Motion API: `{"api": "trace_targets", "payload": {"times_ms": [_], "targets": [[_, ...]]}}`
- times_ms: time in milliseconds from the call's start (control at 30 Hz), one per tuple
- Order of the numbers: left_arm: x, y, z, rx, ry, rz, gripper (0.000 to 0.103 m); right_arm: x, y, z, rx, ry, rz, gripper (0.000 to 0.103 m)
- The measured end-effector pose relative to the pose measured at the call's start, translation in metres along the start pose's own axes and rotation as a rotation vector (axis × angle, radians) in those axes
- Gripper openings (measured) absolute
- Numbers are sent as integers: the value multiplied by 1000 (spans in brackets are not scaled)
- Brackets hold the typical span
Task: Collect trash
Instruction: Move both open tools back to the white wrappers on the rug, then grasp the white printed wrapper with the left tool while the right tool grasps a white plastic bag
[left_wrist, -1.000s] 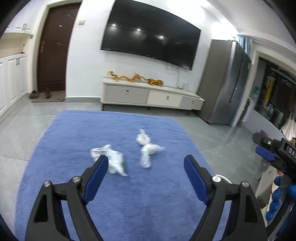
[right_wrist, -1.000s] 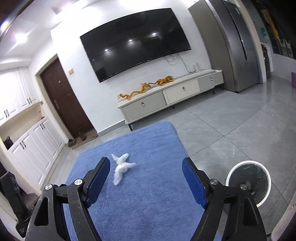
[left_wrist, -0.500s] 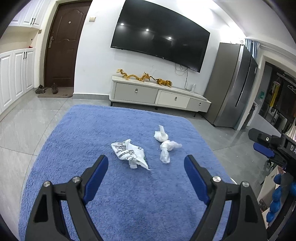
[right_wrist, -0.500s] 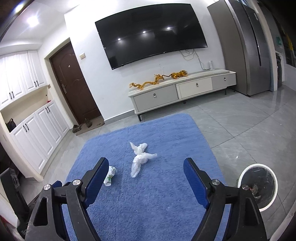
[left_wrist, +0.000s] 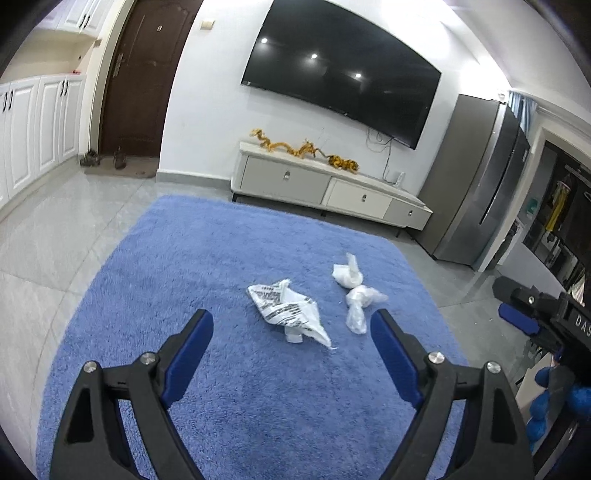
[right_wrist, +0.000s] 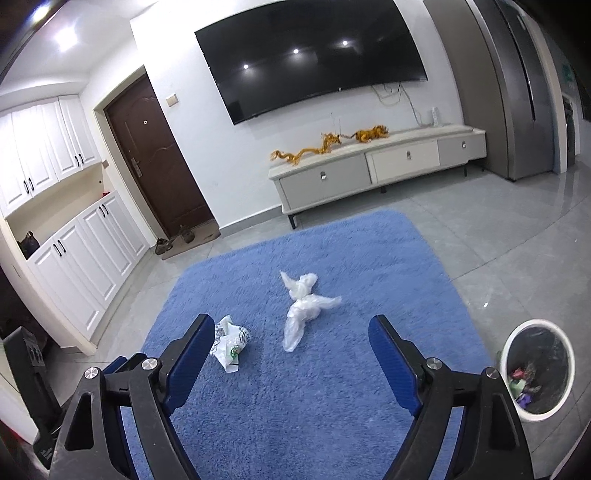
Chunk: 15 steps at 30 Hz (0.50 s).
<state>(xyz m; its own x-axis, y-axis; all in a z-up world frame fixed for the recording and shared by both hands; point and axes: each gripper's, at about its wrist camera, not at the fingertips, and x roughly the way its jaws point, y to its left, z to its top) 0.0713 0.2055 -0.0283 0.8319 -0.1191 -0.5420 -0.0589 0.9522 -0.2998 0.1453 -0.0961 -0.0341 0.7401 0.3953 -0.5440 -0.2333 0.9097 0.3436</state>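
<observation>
Three pieces of trash lie on a blue rug (left_wrist: 207, 258) (right_wrist: 369, 258). A crumpled printed wrapper (left_wrist: 286, 308) (right_wrist: 231, 341) lies nearest my left gripper (left_wrist: 291, 321), just ahead of its fingertips. Two knotted clear plastic bags (left_wrist: 360, 299) (right_wrist: 301, 310) lie side by side, ahead of my right gripper (right_wrist: 291, 325). Both grippers hover above the rug with jaws wide and still opening, nothing between them. The right gripper also shows at the right edge of the left wrist view (left_wrist: 524, 314). A white-rimmed trash bin (right_wrist: 537, 369) with a black liner stands on the tiles to the right of the rug.
A low white TV cabinet (left_wrist: 325, 184) (right_wrist: 376, 166) with golden dragon figures stands past the rug under a wall TV. A grey fridge (left_wrist: 480, 184) stands at the right, a brown door (right_wrist: 155, 155) and white cupboards (right_wrist: 74, 258) at the left. Grey tiles surround the rug.
Both grippers have moved forward and lower toward the trash, which now looks larger. The views swung so that the wrapper entered the right wrist view and the bin shows fully. Both jaws widened slightly.
</observation>
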Motion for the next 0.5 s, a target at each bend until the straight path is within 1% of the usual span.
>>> {"api": "trace_targets", "payload": {"times_ms": [167,267,333,400,500], "targets": [[29,10,2,-50,59,-29,87,23,-2,-4,13,34,12,85],[50,6,3,-43,87,-41,87,37,-5,-6,21,55,15,85],[68,2,3,-26,109,-30,87,46,-7,-7,28,73,14,85],[84,4,2,-30,131,-20,87,55,-9,-10,34,91,19,85],[111,7,-1,-25,169,17,87,73,-8,-13,32,120,25,85]]}}
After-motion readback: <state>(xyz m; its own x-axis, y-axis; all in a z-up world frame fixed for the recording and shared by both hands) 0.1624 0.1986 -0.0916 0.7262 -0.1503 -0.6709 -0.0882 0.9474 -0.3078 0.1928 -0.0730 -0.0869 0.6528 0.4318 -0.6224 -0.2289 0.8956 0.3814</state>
